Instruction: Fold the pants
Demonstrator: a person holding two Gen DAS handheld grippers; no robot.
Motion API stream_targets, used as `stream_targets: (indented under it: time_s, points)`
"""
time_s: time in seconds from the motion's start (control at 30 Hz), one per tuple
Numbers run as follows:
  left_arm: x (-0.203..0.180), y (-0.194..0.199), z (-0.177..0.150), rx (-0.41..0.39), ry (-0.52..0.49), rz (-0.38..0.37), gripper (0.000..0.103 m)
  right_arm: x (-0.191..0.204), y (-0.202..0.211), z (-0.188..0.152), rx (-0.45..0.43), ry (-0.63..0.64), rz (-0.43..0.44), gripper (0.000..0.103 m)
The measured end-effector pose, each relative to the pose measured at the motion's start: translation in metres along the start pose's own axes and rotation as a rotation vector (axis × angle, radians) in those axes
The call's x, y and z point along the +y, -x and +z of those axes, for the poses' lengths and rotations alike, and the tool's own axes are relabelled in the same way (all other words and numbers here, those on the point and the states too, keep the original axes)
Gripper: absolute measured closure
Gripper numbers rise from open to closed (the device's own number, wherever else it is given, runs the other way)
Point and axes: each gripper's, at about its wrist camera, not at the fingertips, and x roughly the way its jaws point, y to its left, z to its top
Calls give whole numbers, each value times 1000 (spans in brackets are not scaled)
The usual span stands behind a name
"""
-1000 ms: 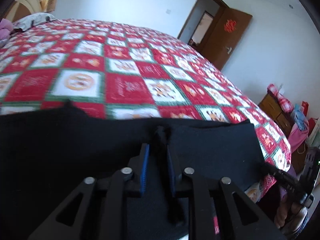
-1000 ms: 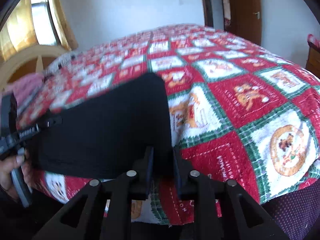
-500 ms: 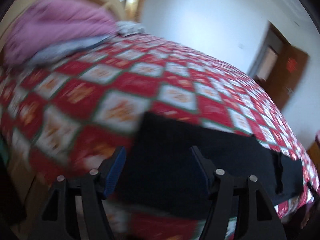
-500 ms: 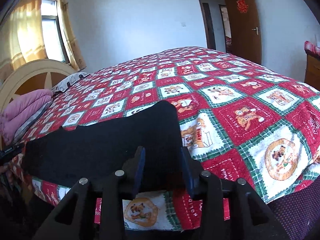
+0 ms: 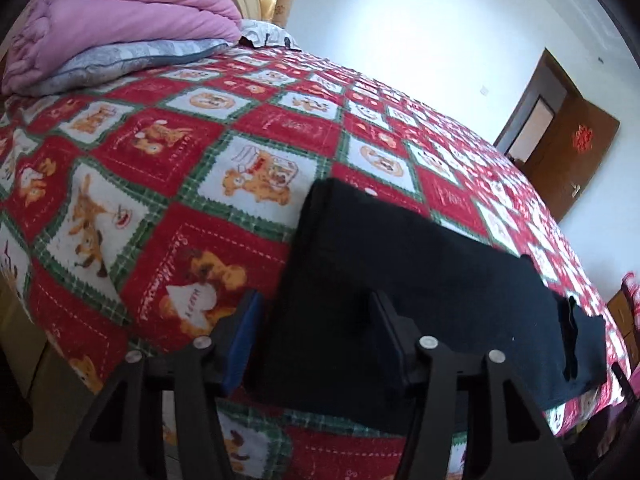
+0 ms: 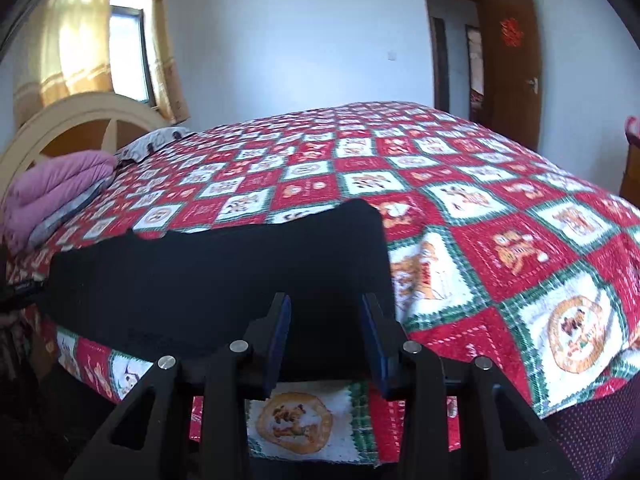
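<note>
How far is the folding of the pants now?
Done: the pants lie as a long flat black strip on the bed. In hand: nothing; the left gripper is closing over one end, the right gripper stands open over the other. Left: folding the strip shorter.

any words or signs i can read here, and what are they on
"HAPPY", likely, on a white heart in a red square of the quilt.
Stitched script beside it: too blurred to read.
Red emblem on the door: shape only, not readable.
Nothing on the pants.
</note>
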Motion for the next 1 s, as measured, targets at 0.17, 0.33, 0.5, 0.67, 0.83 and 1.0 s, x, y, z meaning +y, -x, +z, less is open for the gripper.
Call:
stream_targets:
  time_s: [0.17, 0.33, 0.5, 0.67, 0.83, 1.0]
  points:
    - [9, 1, 3, 40, 29, -59, 55, 11, 3, -2, -14, 57, 7, 65]
    - [12, 5, 4, 62, 62, -100, 77, 13, 0, -1, -9, 59, 13, 64]
    - [2, 12, 5, 52, 39, -89, 84, 10, 0, 0, -10, 39, 16, 64]
    - [1, 23, 10, 44, 87, -101, 84, 7, 0, 0, -10, 23, 17, 64]
    - [-4, 38, 20, 32, 157, -177, 84, 4, 3, 1, -22, 7, 9, 64]
    - [-28, 54, 26, 10, 131, -255, 84, -1, 2, 2, -22, -23, -5, 64]
